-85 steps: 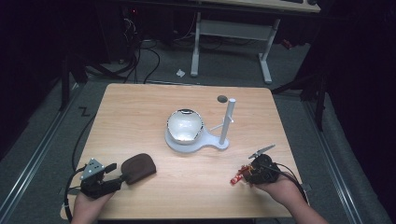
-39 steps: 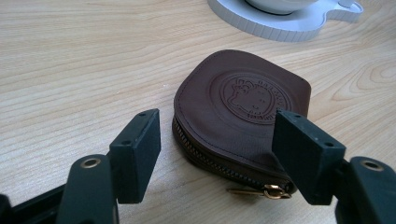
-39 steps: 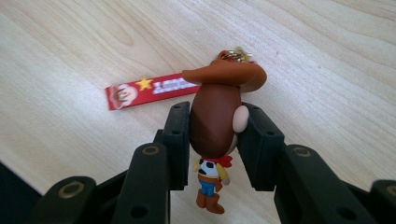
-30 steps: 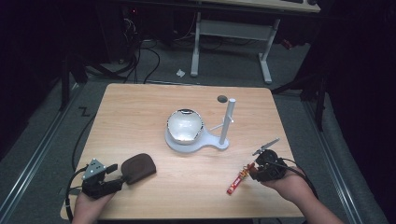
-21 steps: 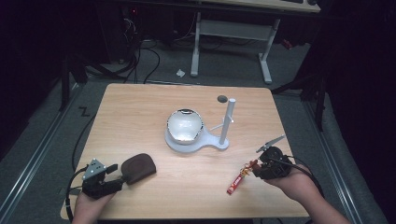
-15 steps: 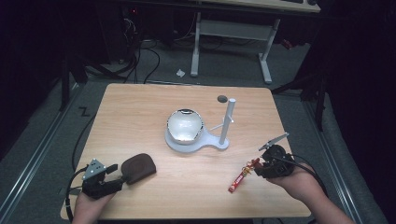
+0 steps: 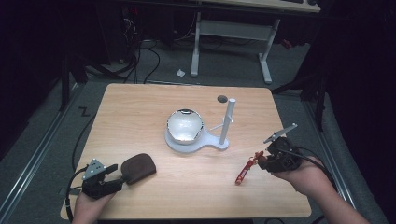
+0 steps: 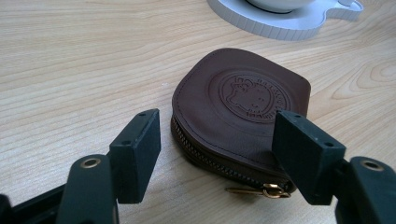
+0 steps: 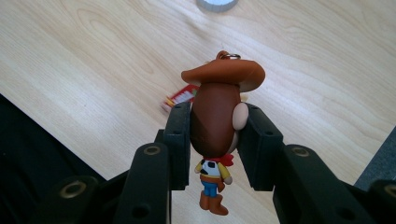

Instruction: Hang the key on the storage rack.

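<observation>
A cowboy figure key ring (image 9: 224, 74) with a brown hat is clamped by its head between the jaws of my right gripper (image 9: 214, 135). In the high view my right gripper (image 7: 261, 159) is held above the table's right side, and the key ring's red strap (image 7: 243, 171) dangles from it to the left. A brown leather zip pouch (image 8: 238, 102) lies flat on the table. My left gripper (image 8: 219, 154) stands open around its near edge, pads not touching it. From above, the pouch (image 7: 138, 167) sits just right of my left gripper (image 7: 116, 176) at the front left.
A white stand (image 7: 196, 140) with a shiny dome (image 7: 185, 125) and an upright post (image 7: 227, 120) sits mid-table. A small dark disc (image 7: 222, 98) lies behind it. The wooden table (image 7: 140, 116) has dark floor and cables around it.
My right gripper has risen and drifted slightly right with the key ring, lifting the red strap. The left gripper and the pouch have stayed put.
</observation>
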The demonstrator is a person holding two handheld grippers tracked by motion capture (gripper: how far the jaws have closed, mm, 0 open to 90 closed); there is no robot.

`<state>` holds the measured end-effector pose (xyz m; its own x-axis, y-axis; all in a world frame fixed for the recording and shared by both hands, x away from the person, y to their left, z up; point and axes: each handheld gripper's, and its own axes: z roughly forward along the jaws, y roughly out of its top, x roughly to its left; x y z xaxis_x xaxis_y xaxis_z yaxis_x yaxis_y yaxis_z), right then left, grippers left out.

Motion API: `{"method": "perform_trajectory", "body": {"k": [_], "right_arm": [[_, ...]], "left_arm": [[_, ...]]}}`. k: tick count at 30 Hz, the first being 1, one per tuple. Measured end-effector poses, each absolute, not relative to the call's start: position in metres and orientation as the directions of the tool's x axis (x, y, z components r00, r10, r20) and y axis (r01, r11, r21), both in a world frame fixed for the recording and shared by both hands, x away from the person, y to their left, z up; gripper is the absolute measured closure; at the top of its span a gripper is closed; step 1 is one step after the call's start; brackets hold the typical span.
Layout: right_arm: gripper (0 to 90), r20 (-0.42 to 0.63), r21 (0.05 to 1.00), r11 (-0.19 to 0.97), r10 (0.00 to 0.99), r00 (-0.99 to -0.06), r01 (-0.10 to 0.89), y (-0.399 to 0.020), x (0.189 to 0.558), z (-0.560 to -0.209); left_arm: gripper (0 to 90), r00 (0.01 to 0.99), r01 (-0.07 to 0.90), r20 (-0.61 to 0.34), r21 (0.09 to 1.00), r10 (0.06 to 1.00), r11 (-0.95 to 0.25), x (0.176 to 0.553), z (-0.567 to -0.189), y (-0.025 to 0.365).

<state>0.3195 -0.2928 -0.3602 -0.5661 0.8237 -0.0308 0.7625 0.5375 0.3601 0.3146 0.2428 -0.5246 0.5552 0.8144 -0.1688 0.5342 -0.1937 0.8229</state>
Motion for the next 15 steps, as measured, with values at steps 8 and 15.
{"method": "perform_trajectory", "body": {"k": [8, 15], "right_arm": [[67.0, -0.041, 0.363, 0.549, 0.817, -0.575, 0.753, -0.285, 0.325, -0.343], [67.0, -0.043, 0.365, 0.558, 0.81, -0.585, 0.745, -0.281, 0.332, -0.334]], "left_arm": [[33.0, 0.555, 0.535, -0.169, 0.823, 0.814, -0.193, 0.315, -0.525, 0.243], [33.0, 0.554, 0.534, -0.169, 0.823, 0.815, -0.192, 0.315, -0.525, 0.244]]}}
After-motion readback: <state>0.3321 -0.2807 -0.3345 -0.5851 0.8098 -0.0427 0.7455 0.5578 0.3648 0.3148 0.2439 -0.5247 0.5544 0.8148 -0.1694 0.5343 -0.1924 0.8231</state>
